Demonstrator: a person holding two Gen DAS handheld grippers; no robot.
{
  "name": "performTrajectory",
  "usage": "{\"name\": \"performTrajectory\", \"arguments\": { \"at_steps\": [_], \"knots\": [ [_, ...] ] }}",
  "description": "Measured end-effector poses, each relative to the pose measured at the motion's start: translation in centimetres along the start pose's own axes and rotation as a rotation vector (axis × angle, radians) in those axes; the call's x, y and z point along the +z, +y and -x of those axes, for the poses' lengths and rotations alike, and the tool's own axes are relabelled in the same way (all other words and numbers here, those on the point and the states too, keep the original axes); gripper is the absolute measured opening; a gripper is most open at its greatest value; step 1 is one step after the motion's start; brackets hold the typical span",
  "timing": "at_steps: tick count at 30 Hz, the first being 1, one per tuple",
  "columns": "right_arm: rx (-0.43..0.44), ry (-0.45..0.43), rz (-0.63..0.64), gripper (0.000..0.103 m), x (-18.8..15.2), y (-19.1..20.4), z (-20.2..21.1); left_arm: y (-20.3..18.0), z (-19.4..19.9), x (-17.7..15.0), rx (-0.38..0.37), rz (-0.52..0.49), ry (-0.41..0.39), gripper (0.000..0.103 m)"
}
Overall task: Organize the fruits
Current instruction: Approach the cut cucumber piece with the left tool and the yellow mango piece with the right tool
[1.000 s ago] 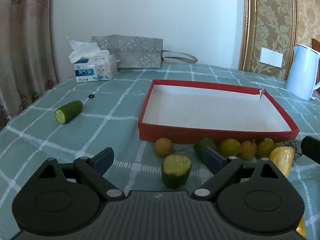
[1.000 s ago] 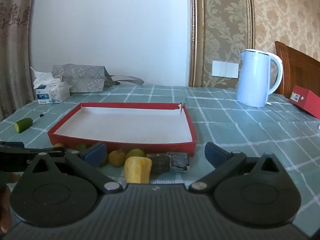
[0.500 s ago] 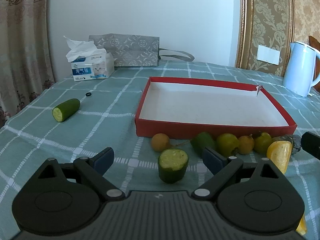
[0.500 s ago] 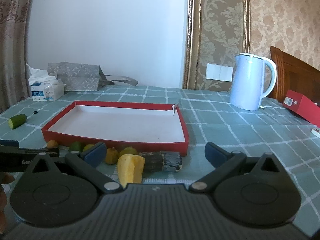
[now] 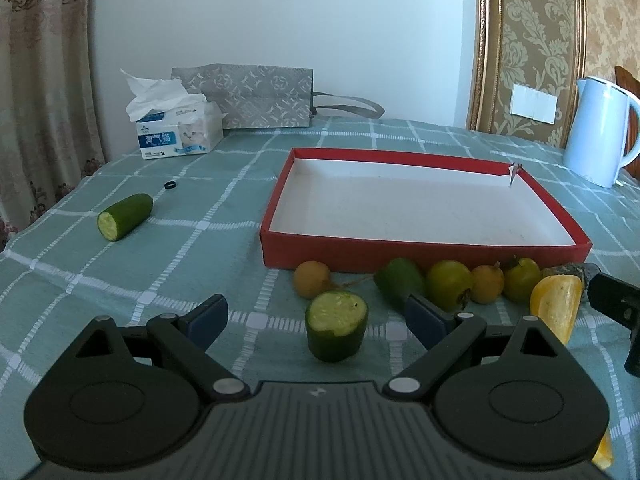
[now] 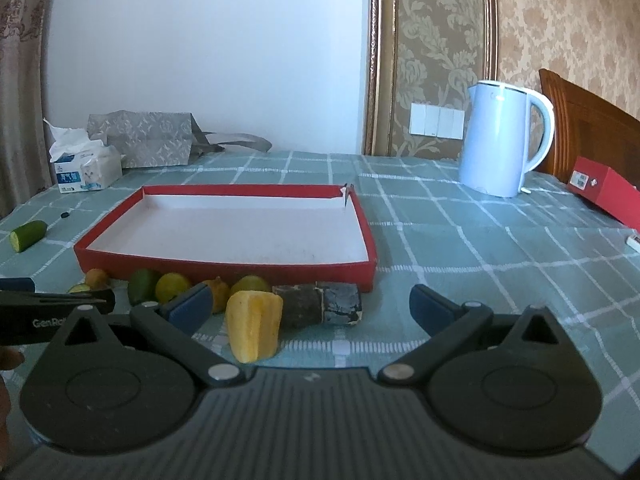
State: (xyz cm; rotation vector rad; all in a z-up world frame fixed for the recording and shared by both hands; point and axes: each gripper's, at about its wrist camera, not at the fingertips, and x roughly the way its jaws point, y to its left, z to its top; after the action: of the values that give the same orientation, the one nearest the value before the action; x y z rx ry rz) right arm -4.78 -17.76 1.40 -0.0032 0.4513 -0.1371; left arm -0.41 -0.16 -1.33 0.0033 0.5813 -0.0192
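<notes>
Nearest to me, between the spread fingers of my left gripper (image 5: 316, 316), a cucumber stub (image 5: 336, 330) stands on its end, cut face up, touching neither pad; that gripper is released and holds nothing. My right gripper (image 6: 310, 306) is released too, its fingers wide apart over the cloth (image 6: 460, 248), with a yellow pepper piece (image 6: 254, 326) standing just inside its left finger (image 6: 190, 308) and not gripped.

Taking the red tray (image 5: 420, 250) as my landmark: all the fruit lies outside it, in a row along its near wall. From the left wrist view I see an orange fruit (image 5: 312, 279) at the near left corner, then a dark green piece (image 5: 399, 282), a yellow-green fruit (image 5: 449, 283), a small orange fruit (image 5: 487, 284) and another yellow-green fruit (image 5: 522, 279). From the right wrist view, two dark blocks (image 6: 320, 305) lie end to end against the tray's near right stretch, just behind the pepper piece. The tray's white floor is bare.

Well to the left of the tray a second cucumber piece (image 5: 124, 217) lies on its side, and a small black ring (image 5: 170, 185) sits a little beyond it. Beyond the tray's far left corner stands a tissue box (image 5: 178, 132), with a grey bag (image 5: 250, 96) lying behind it by the wall. Beyond the tray's far right corner stands a pale blue kettle (image 6: 502, 140), and further right a red box (image 6: 606, 190) rests at the table edge.
</notes>
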Motion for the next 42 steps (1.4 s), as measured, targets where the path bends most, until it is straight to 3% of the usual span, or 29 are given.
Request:
{"name": "performTrajectory", "arguments": {
  "at_steps": [36,42],
  "knots": [
    [0.019,0.022,0.002,0.103,0.1,-0.04,-0.59,-0.01,-0.26,-0.17,0.013,-0.004,0.0,0.096],
    [0.015,0.029,0.0,0.103,0.16,-0.13,-0.75,0.44,-0.71,-0.1,0.002,0.033,0.032,0.096]
  ]
}}
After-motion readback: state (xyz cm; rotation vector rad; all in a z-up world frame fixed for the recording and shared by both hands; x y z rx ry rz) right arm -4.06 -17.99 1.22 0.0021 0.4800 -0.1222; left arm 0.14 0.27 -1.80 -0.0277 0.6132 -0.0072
